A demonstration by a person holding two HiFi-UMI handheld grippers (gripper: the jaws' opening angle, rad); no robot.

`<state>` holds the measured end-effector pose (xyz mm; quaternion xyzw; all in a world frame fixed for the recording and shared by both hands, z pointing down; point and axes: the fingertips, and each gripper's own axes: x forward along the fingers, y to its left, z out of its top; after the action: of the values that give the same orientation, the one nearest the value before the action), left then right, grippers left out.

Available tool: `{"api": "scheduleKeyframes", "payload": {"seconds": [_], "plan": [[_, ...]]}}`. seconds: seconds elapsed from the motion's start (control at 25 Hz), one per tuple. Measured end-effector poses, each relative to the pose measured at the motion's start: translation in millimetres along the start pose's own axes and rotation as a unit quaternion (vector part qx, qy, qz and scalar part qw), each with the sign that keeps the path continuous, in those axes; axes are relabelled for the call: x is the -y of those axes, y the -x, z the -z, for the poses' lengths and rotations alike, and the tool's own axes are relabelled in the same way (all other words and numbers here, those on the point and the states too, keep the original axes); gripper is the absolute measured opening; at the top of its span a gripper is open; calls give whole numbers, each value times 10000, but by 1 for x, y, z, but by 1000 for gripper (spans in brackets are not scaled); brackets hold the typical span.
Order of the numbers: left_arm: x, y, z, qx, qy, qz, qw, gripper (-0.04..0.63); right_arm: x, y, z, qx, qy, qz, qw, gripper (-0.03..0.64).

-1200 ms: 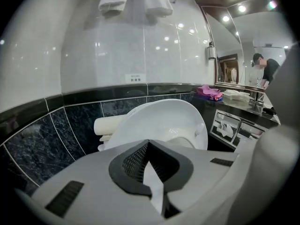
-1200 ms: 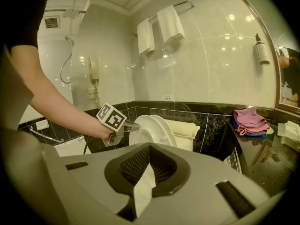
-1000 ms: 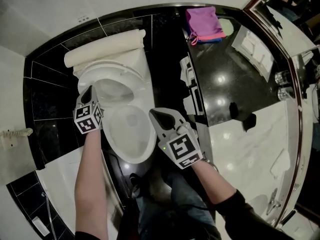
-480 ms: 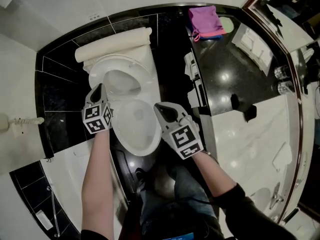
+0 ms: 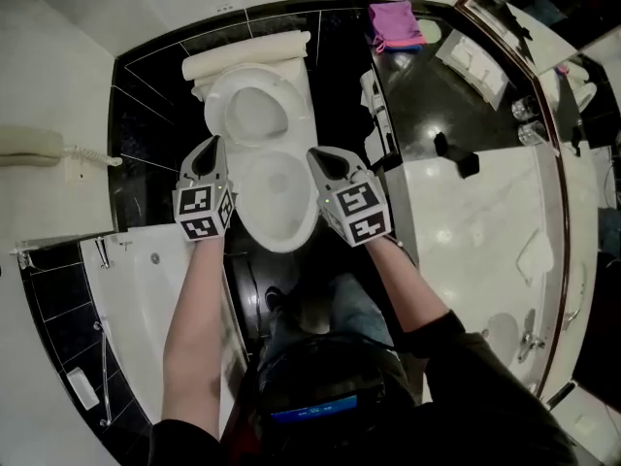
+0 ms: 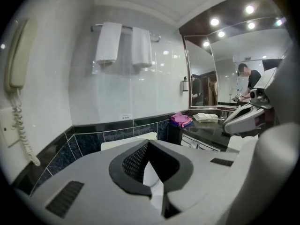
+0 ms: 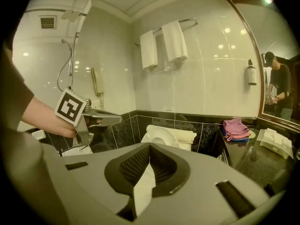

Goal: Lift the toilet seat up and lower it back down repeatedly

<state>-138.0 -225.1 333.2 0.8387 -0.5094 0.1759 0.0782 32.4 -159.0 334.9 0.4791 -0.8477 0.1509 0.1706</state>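
The white toilet stands below me in the head view, its seat (image 5: 254, 115) raised and leaning back against the cream tank (image 5: 247, 58). The open bowl (image 5: 277, 207) lies in front of it. My left gripper (image 5: 209, 149) hovers at the bowl's left side and my right gripper (image 5: 318, 158) at its right. Both are shut with nothing between the jaws and touch nothing. In the right gripper view the upright seat (image 7: 159, 137) shows beyond the closed tips (image 7: 150, 146), with the left gripper (image 7: 101, 118) in the air at left. The left gripper view shows its own closed tips (image 6: 147, 144).
A black counter (image 5: 437, 105) runs along the right with a pink cloth (image 5: 393, 22) at its far end. A wall phone (image 5: 29, 147) hangs at left above a white tub ledge (image 5: 146, 289). Towels (image 6: 124, 43) hang on the back wall. The person's legs stand just before the bowl.
Both grippers have risen and pulled back from the toilet, the left more, coming away from the seat's rim. The seat stays raised. The head view has shifted.
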Motion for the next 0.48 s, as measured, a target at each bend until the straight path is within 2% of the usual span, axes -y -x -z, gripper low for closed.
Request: {"api": "scheduleKeyframes", "payload": {"seconds": [0.2,0.48], "plan": [[6,72,-19,196,-23,30,9998,-12,-32,29,-4,9,-43,57,10000,17],[26,161,-17,363,221,189,9989,-12,-74,72,11,-139,-93,137,9998,15]]}}
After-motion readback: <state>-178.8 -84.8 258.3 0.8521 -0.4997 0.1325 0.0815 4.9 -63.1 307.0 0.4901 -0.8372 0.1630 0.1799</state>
